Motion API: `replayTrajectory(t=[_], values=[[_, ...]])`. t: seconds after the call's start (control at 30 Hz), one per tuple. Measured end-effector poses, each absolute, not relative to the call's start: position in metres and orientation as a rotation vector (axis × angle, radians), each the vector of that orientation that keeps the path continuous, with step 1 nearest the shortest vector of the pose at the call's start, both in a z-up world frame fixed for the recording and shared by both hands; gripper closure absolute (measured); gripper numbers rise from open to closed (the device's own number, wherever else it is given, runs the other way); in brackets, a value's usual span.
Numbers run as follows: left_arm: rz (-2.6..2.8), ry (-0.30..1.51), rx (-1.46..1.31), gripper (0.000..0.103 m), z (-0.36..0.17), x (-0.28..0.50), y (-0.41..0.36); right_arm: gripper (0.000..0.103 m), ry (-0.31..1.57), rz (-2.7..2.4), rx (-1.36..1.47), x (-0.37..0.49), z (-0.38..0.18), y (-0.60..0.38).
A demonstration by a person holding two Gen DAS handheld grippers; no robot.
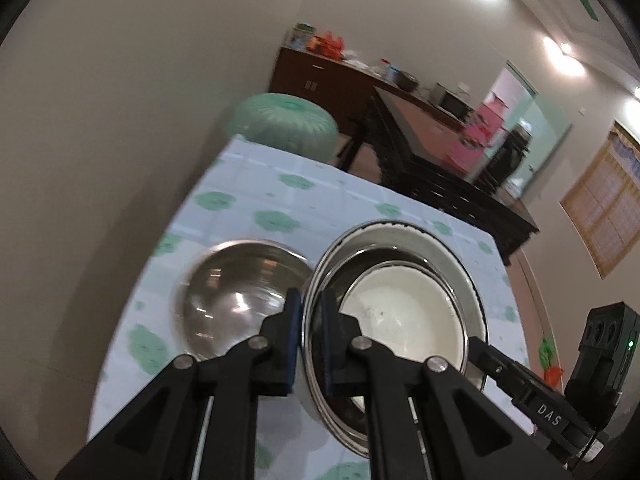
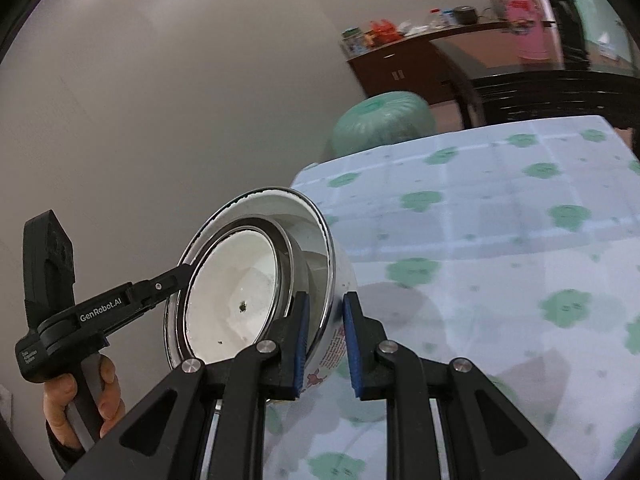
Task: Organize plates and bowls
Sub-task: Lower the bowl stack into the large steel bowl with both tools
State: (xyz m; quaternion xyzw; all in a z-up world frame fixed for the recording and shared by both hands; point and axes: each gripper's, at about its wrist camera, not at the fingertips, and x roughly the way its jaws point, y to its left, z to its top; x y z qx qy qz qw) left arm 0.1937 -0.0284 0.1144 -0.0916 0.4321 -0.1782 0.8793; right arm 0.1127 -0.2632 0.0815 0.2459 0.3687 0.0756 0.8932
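A stack of nested bowls, a white one inside a steel-rimmed outer bowl, hangs tilted above the table, held from both sides. My left gripper is shut on its left rim. In the right wrist view my right gripper is shut on the outer bowl's wall, which has a printed label. The left gripper shows there too, pinching the far rim, with a person's hand on its handle. A single steel bowl rests on the tablecloth just left of the stack.
The table wears a white cloth with green flowers. A green round stool stands beyond its far edge. Behind it are a dark wooden table and a cluttered sideboard. A bare wall runs along the left.
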Motion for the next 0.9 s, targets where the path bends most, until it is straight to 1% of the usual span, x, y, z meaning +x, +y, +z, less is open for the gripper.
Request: replayTrajectory(t=[0.3, 0.6, 0.9], values=[[-0.287, 0.932, -0.239, 0.097, 0.075, 0.238, 0.019, 0.084, 0.841, 0.206, 0.516, 0.175, 0.040, -0.210], [-0.288, 1.000, -0.261, 0.098, 0.028, 0.264, 0.024, 0.084, 0.902, 0.163, 0.463, 0.205, 0.009, -0.198], [-0.271, 0.966, -0.231, 0.097, 0.027, 0.258, 0.020, 0.084, 0.924, 0.153, 0.367, 0.209, 0.009, -0.188]])
